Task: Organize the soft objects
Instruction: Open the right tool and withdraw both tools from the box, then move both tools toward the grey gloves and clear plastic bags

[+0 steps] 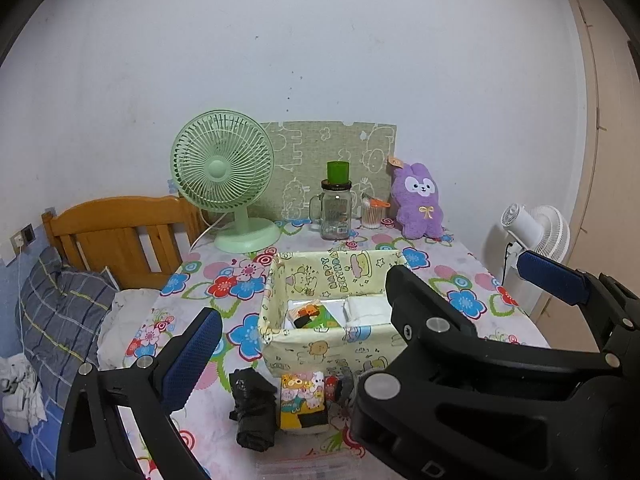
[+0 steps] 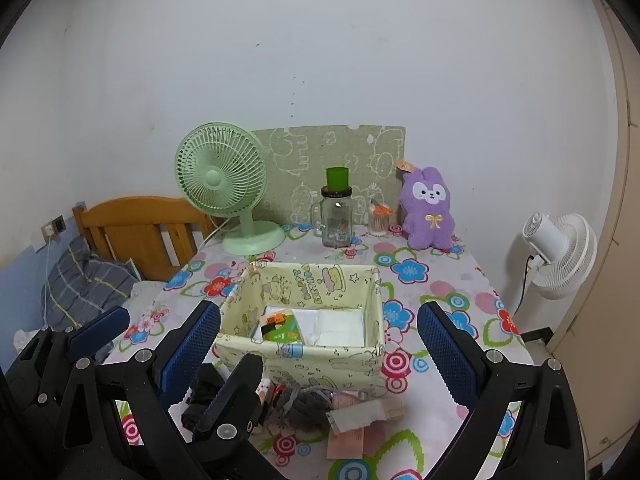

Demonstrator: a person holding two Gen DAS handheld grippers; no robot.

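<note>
Low over the flowered table point(image 2: 440, 280), both grippers hang level with jaws spread wide, holding nothing. Left gripper point(image 1: 372, 312) sits around 8 o'clock of the right gripper point(image 2: 320, 344). Fabric box point(image 2: 304, 320) is dead ahead at 12, with soft stuff piled just below it: black bundle point(image 1: 252, 408), tissue pack point(image 1: 304, 404).

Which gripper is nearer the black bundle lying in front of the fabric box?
Left. The left gripper hangs over the black bundle, which lies between its fingers; the right gripper hangs further right, the bundle beside its left finger.

black plastic claw point(image 2: 318, 350) frames with silver screws and blue textured pads point(image 2: 446, 354) on the fingers
</note>
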